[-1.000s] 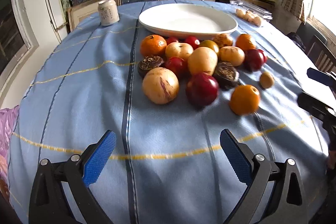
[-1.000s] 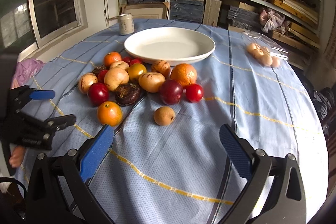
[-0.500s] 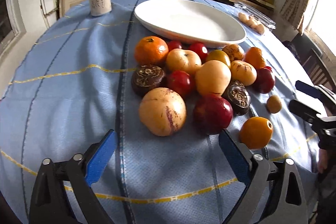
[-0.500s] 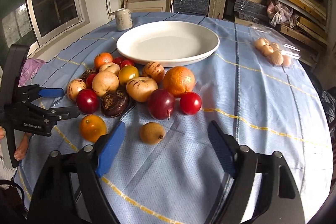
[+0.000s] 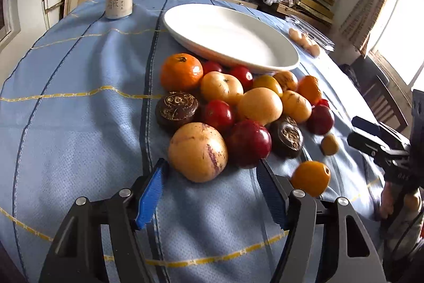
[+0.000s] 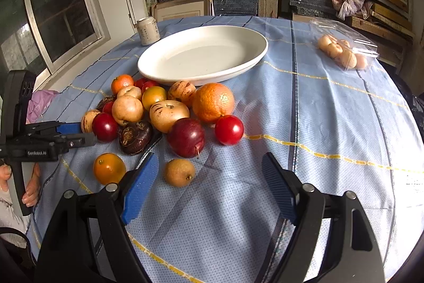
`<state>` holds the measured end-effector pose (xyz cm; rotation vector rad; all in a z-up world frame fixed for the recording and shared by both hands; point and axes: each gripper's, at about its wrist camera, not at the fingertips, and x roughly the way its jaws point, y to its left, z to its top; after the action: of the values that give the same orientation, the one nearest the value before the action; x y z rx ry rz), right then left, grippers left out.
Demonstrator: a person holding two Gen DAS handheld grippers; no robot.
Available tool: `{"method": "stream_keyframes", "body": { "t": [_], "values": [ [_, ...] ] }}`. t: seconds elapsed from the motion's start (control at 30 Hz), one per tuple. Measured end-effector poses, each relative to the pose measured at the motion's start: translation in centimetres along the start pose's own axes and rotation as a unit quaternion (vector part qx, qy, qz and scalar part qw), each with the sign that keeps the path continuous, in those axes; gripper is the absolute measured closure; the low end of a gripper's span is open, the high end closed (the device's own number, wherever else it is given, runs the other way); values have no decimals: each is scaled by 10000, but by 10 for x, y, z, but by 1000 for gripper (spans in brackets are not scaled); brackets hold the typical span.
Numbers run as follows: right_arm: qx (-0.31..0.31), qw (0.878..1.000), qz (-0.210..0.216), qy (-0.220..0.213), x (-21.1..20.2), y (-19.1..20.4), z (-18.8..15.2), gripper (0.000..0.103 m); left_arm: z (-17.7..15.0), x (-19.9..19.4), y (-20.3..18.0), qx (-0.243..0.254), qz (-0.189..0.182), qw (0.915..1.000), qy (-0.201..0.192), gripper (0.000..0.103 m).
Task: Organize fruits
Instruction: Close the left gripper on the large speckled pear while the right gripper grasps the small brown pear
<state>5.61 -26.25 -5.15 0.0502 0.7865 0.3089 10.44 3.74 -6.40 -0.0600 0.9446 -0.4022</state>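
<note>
A pile of several fruits lies on the blue tablecloth in front of an empty white oval plate [image 5: 233, 36], which also shows in the right wrist view [image 6: 204, 55]. My left gripper [image 5: 212, 169] is open, its tips on either side of a yellow purple-streaked melon [image 5: 197, 151] with a dark red apple [image 5: 249, 142] beside it. My right gripper [image 6: 209, 166] is open, just behind a small brown fruit [image 6: 179, 172] and a dark red apple [image 6: 186, 137]. A loose orange fruit [image 6: 109, 168] lies left of it.
A white drink can [image 5: 118, 3] stands at the table's far left. A clear bag of pale round fruits [image 6: 341, 52] lies at the far right. Shelves of stacked boxes are behind the table. A chair [image 5: 381, 97] stands to the right.
Both grippers have moved forward toward the fruit pile. The left gripper's tips now flank the yellow melon; the right gripper's tips have come close to the small brown fruit. Both stay open.
</note>
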Motion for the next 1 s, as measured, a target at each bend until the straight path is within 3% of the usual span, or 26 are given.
{"method": "stream_keyframes", "body": {
  "t": [0.23, 0.37, 0.47, 0.57, 0.63, 0.73, 0.87, 1.0],
  "values": [
    [-12, 10000, 21, 56, 2, 1, -1, 28, 6, -20, 10, -139, 67, 9989, -439, 35],
    [5, 10000, 25, 82, 3, 1, -1, 28, 4, -11, 7, -35, 157, 9996, -251, 35],
    [7, 10000, 22, 89, 4, 1, -2, 28, 4, -9, 2, 140, 482, 9981, -345, 34],
    [20, 9999, 28, 101, 5, 1, -2, 28, 6, -3, 9, -42, 533, 9982, -280, 34],
    [23, 9999, 9, 99, 5, 1, -2, 28, 6, 1, 12, -130, 350, 9992, -153, 47],
    [33, 10000, -25, 81, 5, -1, -3, 28, 6, 3, 5, 19, 365, 9992, -135, 58],
    [22, 10000, -52, 80, 5, -1, -3, 29, 5, 6, 1, 120, 537, 9983, -178, 58],
    [-13, 9999, -49, 111, 6, -2, -3, 41, 5, 9, -2, 207, 641, 9974, -260, 58]
  ]
}}
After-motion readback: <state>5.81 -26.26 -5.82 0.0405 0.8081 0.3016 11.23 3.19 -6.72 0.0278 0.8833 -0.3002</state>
